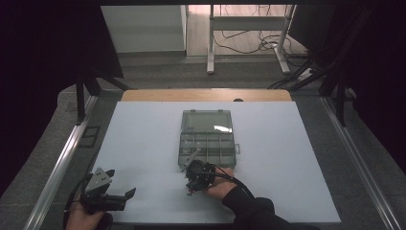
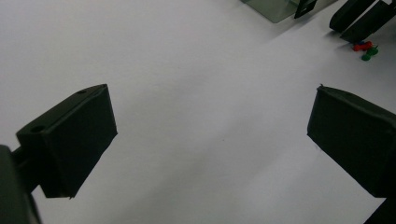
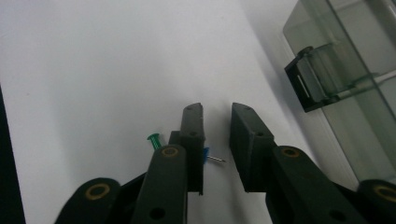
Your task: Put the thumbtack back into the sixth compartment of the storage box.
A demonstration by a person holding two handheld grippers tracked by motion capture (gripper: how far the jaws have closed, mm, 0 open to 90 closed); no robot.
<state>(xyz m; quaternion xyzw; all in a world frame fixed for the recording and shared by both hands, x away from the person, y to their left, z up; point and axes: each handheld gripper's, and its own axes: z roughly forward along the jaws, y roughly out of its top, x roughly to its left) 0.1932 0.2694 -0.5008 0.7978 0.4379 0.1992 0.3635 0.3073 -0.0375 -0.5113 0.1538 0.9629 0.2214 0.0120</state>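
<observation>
Small push pins lie on the white table just in front of a clear compartment box (image 1: 207,139) whose lid stands open. In the right gripper view a green pin (image 3: 154,140) lies left of my jaws, and a blue pin (image 3: 207,156) pokes its metal point into the narrow gap between them. My right gripper (image 3: 217,114) is slightly open over these pins, gripping nothing. The left gripper view shows a red pin (image 2: 362,46) and a green pin (image 2: 370,53) far off. My left gripper (image 2: 210,126) is wide open over bare table at the front left (image 1: 115,191).
The box's black latch (image 3: 310,84) and clear wall sit close on the right of my right gripper (image 1: 191,188). The white table (image 1: 287,158) has free room on both sides of the box. A metal rail (image 1: 62,158) runs along the left edge.
</observation>
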